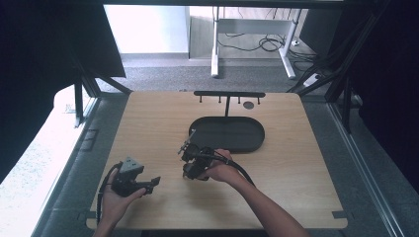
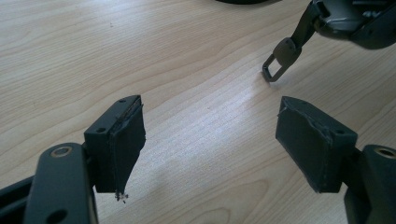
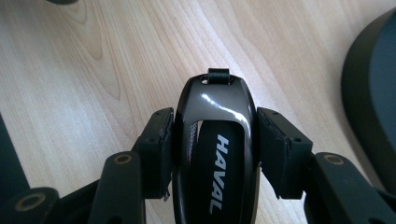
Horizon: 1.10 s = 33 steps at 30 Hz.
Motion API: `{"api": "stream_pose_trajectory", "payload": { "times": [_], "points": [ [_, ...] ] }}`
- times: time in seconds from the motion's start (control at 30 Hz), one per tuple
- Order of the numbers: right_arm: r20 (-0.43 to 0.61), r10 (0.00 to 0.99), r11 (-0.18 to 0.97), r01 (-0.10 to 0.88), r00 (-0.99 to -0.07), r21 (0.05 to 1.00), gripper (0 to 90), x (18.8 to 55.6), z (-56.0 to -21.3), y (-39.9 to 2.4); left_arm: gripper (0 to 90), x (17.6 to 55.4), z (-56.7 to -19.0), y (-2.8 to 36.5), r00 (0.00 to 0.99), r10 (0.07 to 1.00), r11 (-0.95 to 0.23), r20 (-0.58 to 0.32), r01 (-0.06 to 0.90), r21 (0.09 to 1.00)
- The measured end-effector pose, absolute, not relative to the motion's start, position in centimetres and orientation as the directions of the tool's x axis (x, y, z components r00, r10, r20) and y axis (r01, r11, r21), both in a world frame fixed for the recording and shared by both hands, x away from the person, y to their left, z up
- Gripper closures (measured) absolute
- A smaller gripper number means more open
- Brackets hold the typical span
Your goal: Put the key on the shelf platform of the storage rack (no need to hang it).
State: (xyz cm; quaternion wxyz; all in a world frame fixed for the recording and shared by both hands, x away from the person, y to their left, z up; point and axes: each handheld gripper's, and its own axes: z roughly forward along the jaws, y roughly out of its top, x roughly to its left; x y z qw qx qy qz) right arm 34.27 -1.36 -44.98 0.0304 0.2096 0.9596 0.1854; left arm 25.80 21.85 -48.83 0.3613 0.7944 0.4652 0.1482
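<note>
In the right gripper view, the right gripper [image 3: 212,154] has its two pads pressed against the sides of a glossy black car key fob [image 3: 215,135], one pad on each flank, so the jaws are clamped on it. The fob fills the lower middle of that frame, its rounded nose pointing to the top, with white lettering reading HAVAL along a dark inset and a small black strap loop [image 3: 218,74] at its tip. Under it runs pale wood grain of the table [image 3: 93,70], and the curved rim of a dark oval tray [image 3: 369,107] fills the right edge of the frame.

In the high view, the right gripper [image 1: 190,150] sits at the centre of the frame, held by the person's right hand [image 1: 222,170], just below and left of the tray [image 1: 257,143]. A black rack [image 1: 228,95] with small pegs stands behind the tray, toward the top of the table.

In the left gripper view, the left gripper [image 2: 210,140] has its jaws spread wide with only bare wood between them. At the upper right of that frame, a strap with a small metal ring [image 2: 279,63] hangs from the other gripper, its lower end close to the wood. In the high view the left gripper [image 1: 143,183] lies at lower left in the left hand [image 1: 116,200].
</note>
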Motion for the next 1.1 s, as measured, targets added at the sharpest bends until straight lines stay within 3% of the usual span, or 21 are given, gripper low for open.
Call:
{"api": "stream_pose_trajectory", "payload": {
  "times": [1.1],
  "points": [
    [-0.028,0.479,0.789,0.416,-0.877,0.453,49.7,36.9,-40.3,-5.0,24.2,25.9,-48.9,21.8,0.529,0.843,-0.317,-0.094,0.631,0.708]
  ]
}}
